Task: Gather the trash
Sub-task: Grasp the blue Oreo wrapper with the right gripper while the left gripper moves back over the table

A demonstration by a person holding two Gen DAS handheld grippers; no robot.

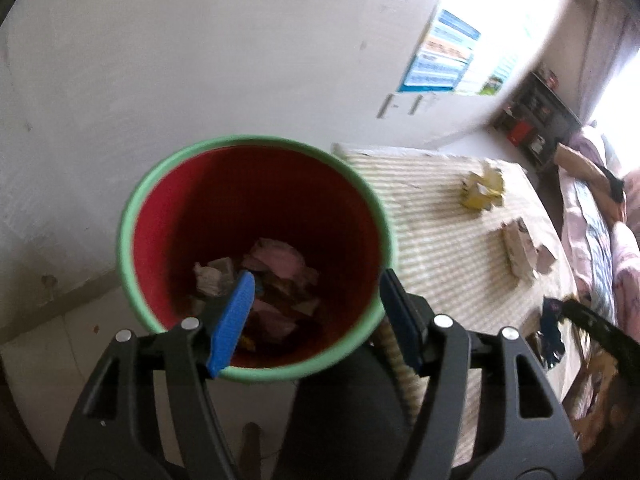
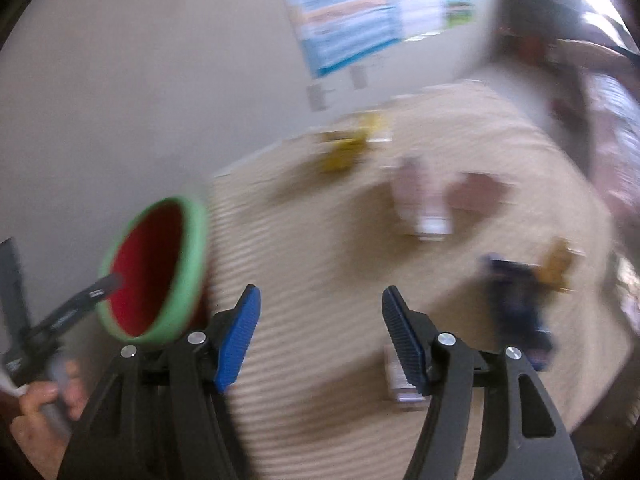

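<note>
Red bin [image 1: 256, 256] below parted left gripper [image 1: 316, 312]

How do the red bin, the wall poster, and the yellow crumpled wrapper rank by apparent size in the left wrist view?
1. red bin, though it sits nearest the camera
2. wall poster
3. yellow crumpled wrapper

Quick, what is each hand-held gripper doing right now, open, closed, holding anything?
Left hand-held gripper: open, empty, over the bin.
Right hand-held gripper: open, empty.
</note>
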